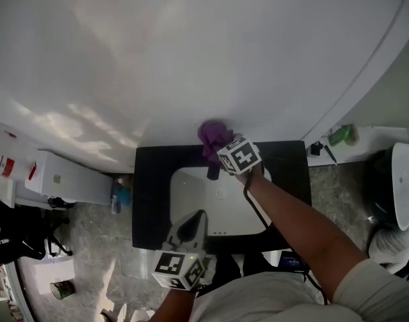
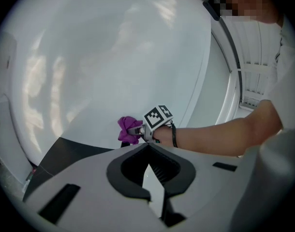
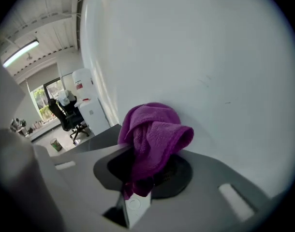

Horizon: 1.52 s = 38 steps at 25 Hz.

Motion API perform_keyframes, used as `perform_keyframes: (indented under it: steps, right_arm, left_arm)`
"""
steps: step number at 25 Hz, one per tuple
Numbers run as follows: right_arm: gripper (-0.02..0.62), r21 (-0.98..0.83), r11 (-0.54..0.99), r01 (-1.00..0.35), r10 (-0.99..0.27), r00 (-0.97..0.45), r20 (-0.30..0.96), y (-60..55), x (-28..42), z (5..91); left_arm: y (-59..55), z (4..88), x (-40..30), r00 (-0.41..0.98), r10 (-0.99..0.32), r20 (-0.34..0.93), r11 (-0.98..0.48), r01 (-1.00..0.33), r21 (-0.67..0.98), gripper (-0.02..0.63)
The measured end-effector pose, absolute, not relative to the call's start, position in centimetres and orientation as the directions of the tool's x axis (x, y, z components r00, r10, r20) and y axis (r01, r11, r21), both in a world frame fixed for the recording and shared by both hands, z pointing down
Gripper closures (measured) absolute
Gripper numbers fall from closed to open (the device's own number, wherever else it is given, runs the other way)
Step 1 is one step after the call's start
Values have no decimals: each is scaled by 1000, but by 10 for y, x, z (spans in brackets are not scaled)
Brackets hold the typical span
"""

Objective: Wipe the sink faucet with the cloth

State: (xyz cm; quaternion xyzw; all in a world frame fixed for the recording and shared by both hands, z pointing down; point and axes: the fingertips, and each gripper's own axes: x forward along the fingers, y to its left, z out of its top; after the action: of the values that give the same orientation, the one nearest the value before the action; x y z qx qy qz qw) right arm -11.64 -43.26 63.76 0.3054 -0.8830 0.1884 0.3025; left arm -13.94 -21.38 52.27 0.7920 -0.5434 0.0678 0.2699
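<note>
My right gripper [image 1: 221,151] is shut on a bunched purple cloth [image 1: 214,137] at the back edge of the white sink [image 1: 191,193], close to the wall. The cloth [image 3: 152,137] drapes over the jaws in the right gripper view, hiding their tips. A pale piece of the faucet [image 3: 133,208] shows just under it. From the head view the faucet [image 1: 212,173] is a short dark stub below the cloth. My left gripper [image 1: 199,215] hovers over the sink's near side, shut and holding nothing, pointing toward the cloth [image 2: 128,129] from well back.
The sink sits in a black counter [image 1: 151,200] against a white wall. A white cabinet [image 1: 64,176] and a blue bottle [image 1: 121,194] stand to the left, with an office chair [image 1: 17,237] beyond. A ledge with a green item [image 1: 342,135] is at right.
</note>
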Motion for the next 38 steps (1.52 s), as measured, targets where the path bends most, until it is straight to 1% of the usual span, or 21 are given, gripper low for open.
perform_keyframes:
  steps: [3,7,10,14,18,21,26,28,38]
  right_arm:
    - [525,-147,776,-613,-397,-656,641,-385,-121,644]
    - [525,-200,794,-574,-311,-666,678,-315,-117,662]
    - [525,-235,793,-563,-310,-703,640,-291,-105,639]
    - [525,-248,804,-540,-357,-773,525,-272,-85,561]
    - [525,-222,823,-523,-425,-826,370,-268,-62,466]
    - [523,-206,836,-508,-454,-852,260,-259,-50,404]
    - [522,-164,828,-536,-520,-844,133,-246,-31,350]
    - [522,-162,820,-549,-536,-836,119,-243,-27,346]
    - [525,-126,816,-564,-550,-825,133,-234,-29,348]
  left_arm:
    - [-218,516,-150,386,-836,389,-264,-906,331,600]
    - [-223,502,-166,356,-855,376,-258,-923,287,600]
    - [-229,482,-169,337,-876,346,-260,-932,251,600]
    - [-226,449,-160,341,-891,300,-282,-933,222,600]
    - [-233,417,-146,364,-903,228,-325,-926,193,600]
    - [-239,387,-136,383,-906,181,-355,-919,171,600]
    - [-241,367,-119,420,-892,169,-396,-904,159,600]
    - [-239,364,-114,430,-888,165,-409,-901,148,600]
    - [-237,357,-105,444,-883,153,-426,-894,138,600]
